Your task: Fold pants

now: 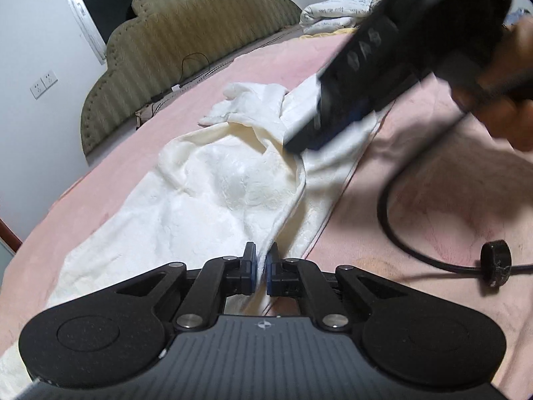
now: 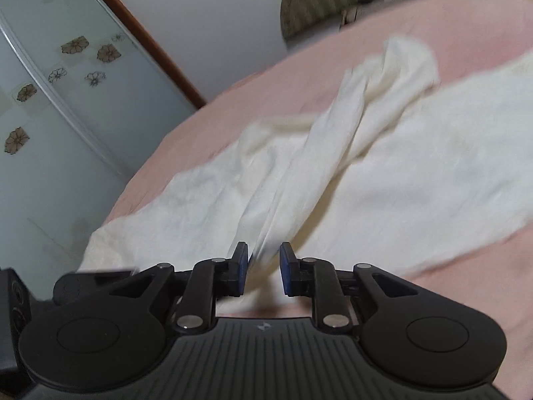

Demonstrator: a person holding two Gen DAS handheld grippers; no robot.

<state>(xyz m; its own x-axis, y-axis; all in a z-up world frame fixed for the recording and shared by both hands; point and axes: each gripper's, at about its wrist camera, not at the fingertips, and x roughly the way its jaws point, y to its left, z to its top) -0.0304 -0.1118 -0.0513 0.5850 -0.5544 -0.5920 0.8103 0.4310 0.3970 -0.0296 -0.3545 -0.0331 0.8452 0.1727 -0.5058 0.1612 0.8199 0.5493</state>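
The white pants [image 1: 206,200] lie crumpled across the middle of the pink bed [image 1: 433,200]. The left gripper [image 1: 262,260] is closed tightly on a fabric edge. The right gripper [image 2: 264,263] is narrowly open around a raised fold [image 2: 299,173]; whether it is pinched cannot be told. The cloth should be lifted evenly and kept taut.

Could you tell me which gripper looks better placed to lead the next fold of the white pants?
Probably the left. The left gripper is shut on an edge of the white pants, low over the pink bedspread. The right gripper has cloth between visibly parted jaws, a looser hold.
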